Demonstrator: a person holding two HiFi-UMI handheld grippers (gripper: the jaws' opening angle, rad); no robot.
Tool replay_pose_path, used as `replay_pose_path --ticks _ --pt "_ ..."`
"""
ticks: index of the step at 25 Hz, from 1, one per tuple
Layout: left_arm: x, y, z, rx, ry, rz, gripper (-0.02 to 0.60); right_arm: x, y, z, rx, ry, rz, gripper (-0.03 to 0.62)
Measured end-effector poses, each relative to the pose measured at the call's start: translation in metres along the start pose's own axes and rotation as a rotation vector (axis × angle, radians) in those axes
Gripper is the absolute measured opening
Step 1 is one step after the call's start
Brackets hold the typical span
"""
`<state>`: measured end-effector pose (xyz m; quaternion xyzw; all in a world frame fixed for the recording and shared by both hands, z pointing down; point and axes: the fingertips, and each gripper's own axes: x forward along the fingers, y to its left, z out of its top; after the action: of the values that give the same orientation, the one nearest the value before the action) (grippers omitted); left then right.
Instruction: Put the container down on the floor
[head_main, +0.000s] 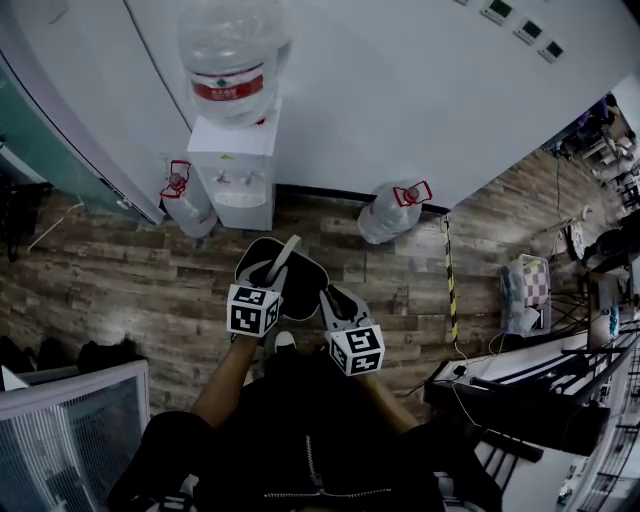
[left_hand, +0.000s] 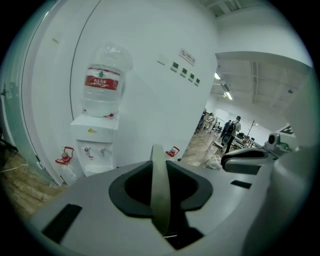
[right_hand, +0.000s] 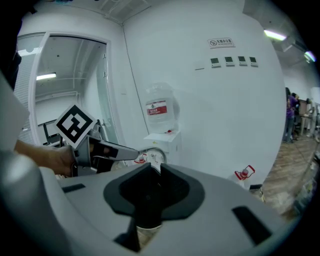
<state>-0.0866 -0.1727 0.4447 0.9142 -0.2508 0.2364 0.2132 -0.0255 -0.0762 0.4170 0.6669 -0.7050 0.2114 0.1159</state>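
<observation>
**Container held over the floor, facing the water dispenser**

Ahead, a water dispenser (head_main: 236, 165) stands against the white wall (head_main: 400, 90); a spare bottle (head_main: 188, 205) lies to its left and another bottle (head_main: 392, 212) to its right; a desk (head_main: 520, 385) crowds the right side and a cabinet (head_main: 70, 410) the lower left. Bare wooden floor (head_main: 120, 270) lies open between the person and the dispenser. The dark container (head_main: 305, 285) hangs above a shoe (head_main: 285, 341), its hollow facing up and its long axis unclear. The left gripper (head_main: 293, 242) has its jaws pressed together across the container; the right gripper (head_main: 327, 293) is closed at its near right rim.
</observation>
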Motion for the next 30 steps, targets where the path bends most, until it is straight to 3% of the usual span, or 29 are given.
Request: replay_pose_path --ticks 15,21,30 --pt "0.036 0.021 0.02 -0.05 0.014 0.043 0.091 0.047 -0.02 0.019 0.0 0.014 0.07 0.057" --pt "0.061 0.019 0.029 -0.075 0.012 0.075 0.091 0.064 -0.052 0.027 0.007 0.017 0.114 0.057" --pt "0.115 0.011 0.052 -0.146 -0.001 0.181 0.091 0.085 -0.118 0.04 -0.019 0.044 0.239 0.057"
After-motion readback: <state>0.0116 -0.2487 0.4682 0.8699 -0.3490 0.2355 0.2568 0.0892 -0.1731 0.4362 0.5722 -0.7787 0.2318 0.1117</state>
